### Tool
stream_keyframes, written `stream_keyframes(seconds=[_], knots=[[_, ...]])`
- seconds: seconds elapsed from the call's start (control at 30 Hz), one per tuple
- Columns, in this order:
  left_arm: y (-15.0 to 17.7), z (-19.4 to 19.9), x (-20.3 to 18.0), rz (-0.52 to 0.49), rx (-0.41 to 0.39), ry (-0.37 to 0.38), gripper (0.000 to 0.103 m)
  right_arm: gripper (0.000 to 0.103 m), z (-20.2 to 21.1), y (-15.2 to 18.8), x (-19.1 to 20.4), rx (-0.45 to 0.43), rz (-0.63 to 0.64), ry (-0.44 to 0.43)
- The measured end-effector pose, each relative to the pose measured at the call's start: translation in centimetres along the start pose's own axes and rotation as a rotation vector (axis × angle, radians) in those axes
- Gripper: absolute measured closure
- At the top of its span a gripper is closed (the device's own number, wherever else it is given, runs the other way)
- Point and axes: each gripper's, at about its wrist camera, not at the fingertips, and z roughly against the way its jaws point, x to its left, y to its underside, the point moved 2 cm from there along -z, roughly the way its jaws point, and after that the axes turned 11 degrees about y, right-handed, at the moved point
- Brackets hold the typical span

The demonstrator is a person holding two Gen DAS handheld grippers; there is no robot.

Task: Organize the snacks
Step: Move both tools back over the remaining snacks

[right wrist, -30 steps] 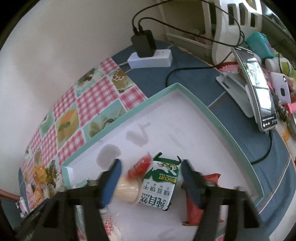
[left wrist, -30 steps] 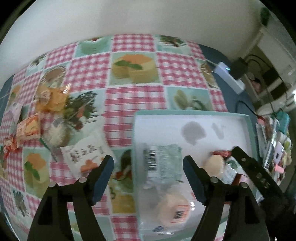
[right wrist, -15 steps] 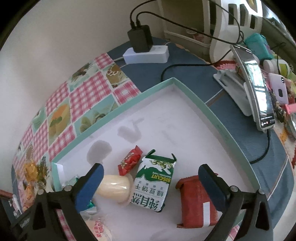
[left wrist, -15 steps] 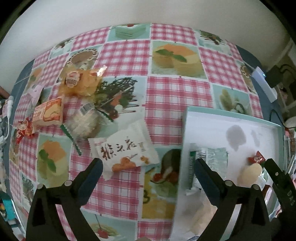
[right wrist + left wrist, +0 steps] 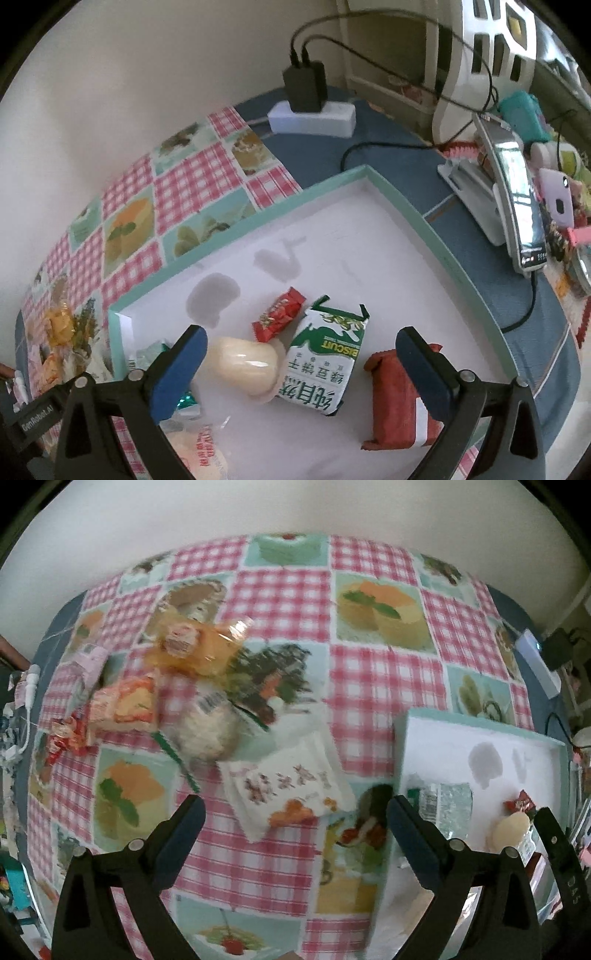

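Note:
My left gripper [image 5: 295, 814] hangs open over the checked tablecloth [image 5: 280, 594], just below a white snack packet [image 5: 284, 779] with an orange picture. Further left lie a round pale pastry [image 5: 210, 731], an orange-wrapped snack [image 5: 195, 646], a small cake pack [image 5: 127, 705] and a red candy [image 5: 64, 734]. The white tray [image 5: 532, 738] with a teal rim sits at the right. My right gripper [image 5: 301, 345] is open above that tray [image 5: 373, 236], over a green-and-white biscuit pack [image 5: 325, 354], a cream pastry [image 5: 243, 363], a red candy [image 5: 279, 314] and a red packet [image 5: 395, 398].
A white power strip [image 5: 312, 118] with a black charger and cables sits behind the tray. To the right, a phone on a stand [image 5: 517, 199] and assorted small items crowd the blue table edge. A wall closes off the far side.
Both grippers opened wide. The left one let go of the green packet in the tray and moved left, so it now hangs over the white packet on the cloth.

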Motion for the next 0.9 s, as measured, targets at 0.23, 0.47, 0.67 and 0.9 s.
stream_keyframes(seconds=[0.23,0.47,0.67,0.9], knots=[[-1.4,3.3,4.7,0.032,-0.09,-0.069,0.004,0.0,2.4,0.2,2.2,-0.055,0.048,-0.06],[-1.2,5.3,10.9,0.081,-0.118,-0.164,0.004,0.0,3.6,1.8,6.1,-0.058,0.128,-0.082],[-0.3,6.4,16.4,0.168,-0.124,-0.155,0.004,0.0,4.6,4.1,10.3,-0.059,0.237,-0.08],[0.8,6.8,21.6,0.252,-0.119,-0.169,0.004,0.0,5.9,7.3,15.7,-0.066,0.363,-0.095]])
